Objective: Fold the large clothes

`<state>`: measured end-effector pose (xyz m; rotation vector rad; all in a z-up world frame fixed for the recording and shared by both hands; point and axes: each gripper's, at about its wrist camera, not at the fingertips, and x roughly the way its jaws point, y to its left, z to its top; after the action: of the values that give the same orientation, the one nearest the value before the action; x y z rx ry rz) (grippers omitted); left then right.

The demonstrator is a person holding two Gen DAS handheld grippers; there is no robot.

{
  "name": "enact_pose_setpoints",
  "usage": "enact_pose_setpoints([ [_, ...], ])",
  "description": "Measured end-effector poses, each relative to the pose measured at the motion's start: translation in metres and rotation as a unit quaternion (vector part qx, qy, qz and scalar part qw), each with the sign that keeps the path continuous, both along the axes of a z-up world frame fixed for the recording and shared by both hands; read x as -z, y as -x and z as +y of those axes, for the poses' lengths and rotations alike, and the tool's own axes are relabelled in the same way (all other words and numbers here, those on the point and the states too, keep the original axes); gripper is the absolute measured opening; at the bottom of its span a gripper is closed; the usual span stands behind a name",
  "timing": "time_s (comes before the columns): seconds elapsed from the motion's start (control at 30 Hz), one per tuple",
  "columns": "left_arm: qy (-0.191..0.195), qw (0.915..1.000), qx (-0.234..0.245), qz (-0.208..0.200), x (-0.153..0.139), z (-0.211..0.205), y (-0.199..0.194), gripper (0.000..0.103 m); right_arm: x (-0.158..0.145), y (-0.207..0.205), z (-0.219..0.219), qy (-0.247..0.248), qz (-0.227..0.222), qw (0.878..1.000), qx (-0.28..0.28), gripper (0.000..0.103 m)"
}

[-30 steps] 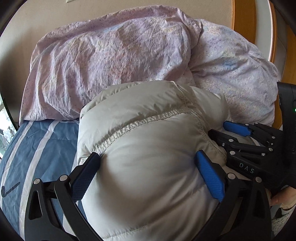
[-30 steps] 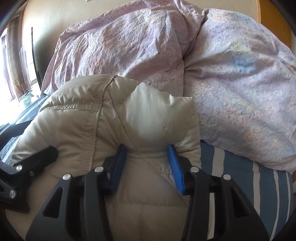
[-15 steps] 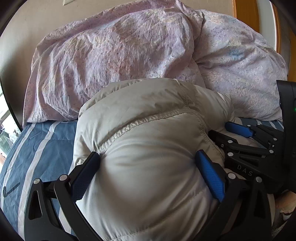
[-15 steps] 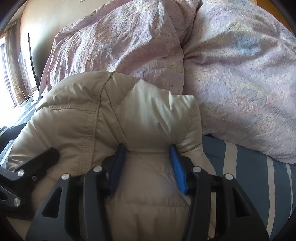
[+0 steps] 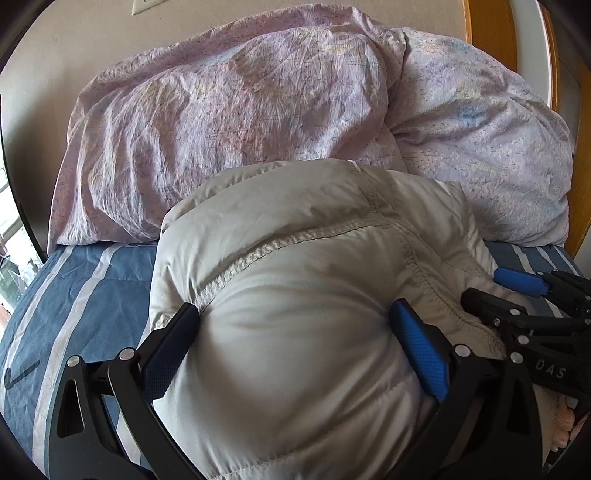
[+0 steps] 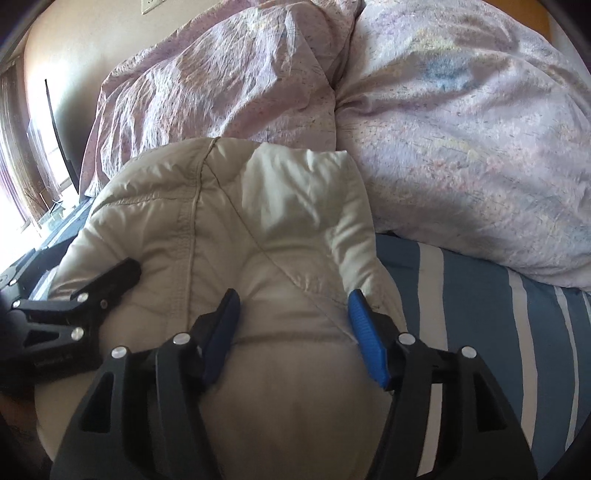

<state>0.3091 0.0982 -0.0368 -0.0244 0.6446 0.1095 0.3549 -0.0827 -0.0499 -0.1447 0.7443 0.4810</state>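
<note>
A puffy off-white down jacket [image 5: 295, 295] is bunched into a thick bundle on the blue striped bed; it also fills the right wrist view [image 6: 240, 221]. My left gripper [image 5: 291, 332] has its jaws wide apart, pressed around the bulging bundle. My right gripper [image 6: 291, 314] grips a narrower bulge of the same jacket between its blue pads; it shows at the right in the left wrist view [image 5: 517, 291]. The left gripper's finger [image 6: 92, 291] shows at the left in the right wrist view.
Two lilac patterned pillows [image 5: 240, 122] [image 6: 461, 147] lie just beyond the jacket against a beige wall. The blue bedspread with white stripes [image 5: 74, 295] [image 6: 480, 314] lies on either side. A wooden bed frame [image 5: 484, 22] is at far right, a window [image 6: 14, 184] at left.
Both grippers have moved the jacket bundle a little back and down from the pillows. More bedspread shows between bundle and pillows. The holds have not changed.
</note>
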Motion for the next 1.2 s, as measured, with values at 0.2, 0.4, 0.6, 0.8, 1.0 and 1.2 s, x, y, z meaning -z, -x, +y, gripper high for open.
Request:
enact_pose_setpoints([
  [0.2, -0.021, 0.9996, -0.017, -0.001, -0.007, -0.006, 0.005, 0.102, 0.008, -0.004, 0.007, 0.014, 0.008, 0.999, 0.028, 0.066],
  [0.4, 0.002, 0.9995, 0.001, -0.033, -0.033, -0.003, 0.060, 0.102, -0.026, 0.032, -0.035, -0.015, -0.015, 0.998, 0.064, 0.092],
  [0.6, 0.026, 0.9992, 0.010, -0.027, -0.045, -0.006, 0.108, 0.102, -0.052, 0.078, -0.073, -0.024, -0.059, 0.993, 0.101, 0.101],
  [0.8, 0.036, 0.9993, -0.011, 0.005, -0.043, -0.009, 0.142, 0.102, -0.061, 0.119, -0.093, -0.049, -0.049, 0.991, 0.111, 0.101],
  [1.0, 0.010, 0.9998, -0.013, 0.004, -0.051, -0.025, 0.192, 0.102, -0.062, 0.178, -0.099, -0.030, -0.045, 0.992, 0.117, 0.101],
  [1.2, 0.001, 0.9996, -0.015, 0.022, -0.050, -0.043, 0.233, 0.102, -0.061, 0.230, -0.107, -0.026, -0.041, 0.993, 0.106, 0.101],
])
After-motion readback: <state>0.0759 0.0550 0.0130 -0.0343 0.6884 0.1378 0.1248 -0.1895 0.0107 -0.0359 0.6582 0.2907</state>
